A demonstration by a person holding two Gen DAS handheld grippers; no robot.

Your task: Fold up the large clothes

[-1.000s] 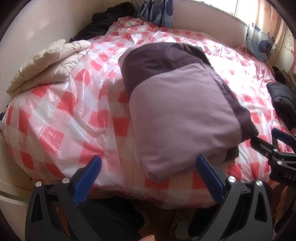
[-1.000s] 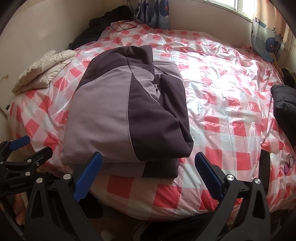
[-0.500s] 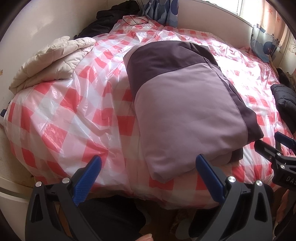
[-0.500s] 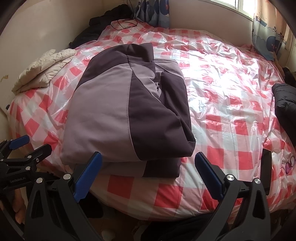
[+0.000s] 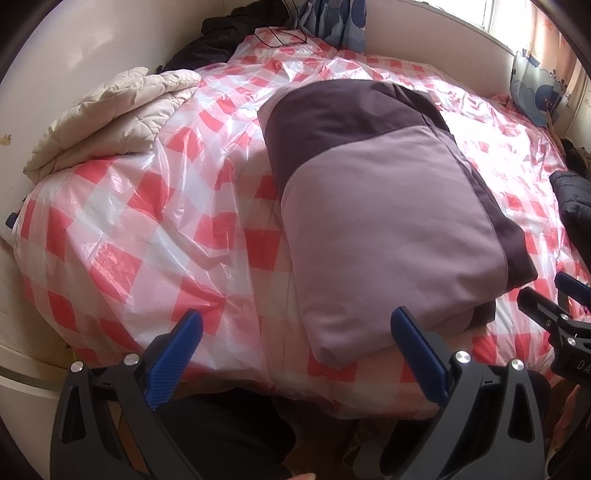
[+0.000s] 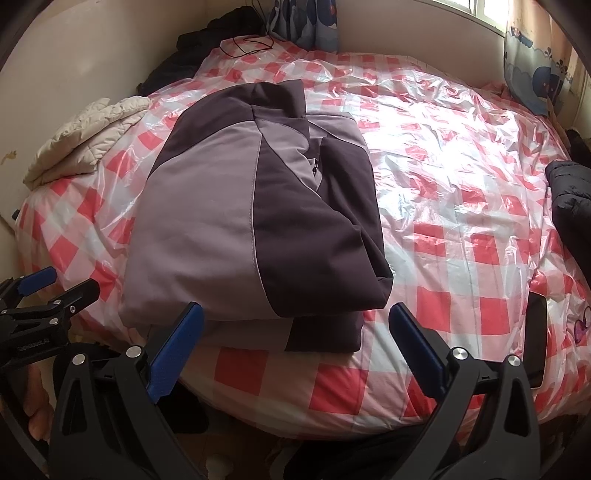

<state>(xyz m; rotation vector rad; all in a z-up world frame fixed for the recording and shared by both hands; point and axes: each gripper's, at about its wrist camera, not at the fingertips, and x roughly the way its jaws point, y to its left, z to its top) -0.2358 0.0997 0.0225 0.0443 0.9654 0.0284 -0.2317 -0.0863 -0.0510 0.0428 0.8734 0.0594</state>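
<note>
On the bed covered by a glossy red-and-white checked plastic sheet (image 6: 461, 236), a folded two-tone jacket of light lilac and dark plum fabric (image 6: 236, 221) lies near the front edge, at about 11 o'clock from the right hand-held gripper (image 6: 295, 332) and at about 1 o'clock from the left hand-held gripper (image 5: 295, 339). Both hand-held grippers stand released, blue-padded fingers spread wide, grasping nothing and held just off the bed's near edge, clear of the jacket. In the right wrist view the left hand-held gripper appears at 9 o'clock; in the left wrist view the right one appears at 3 o'clock. A cream quilted garment (image 5: 110, 114), folded, rests at 10 o'clock by the wall. A dark padded garment (image 6: 570, 195) lies at 3 o'clock on the bed's edge. A black flat phone-like object (image 6: 535, 343) lies on the sheet at 4 o'clock. A thin black cord (image 6: 247, 46) sits at 12 o'clock, near a blue-patterned curtain (image 6: 306, 22).
</note>
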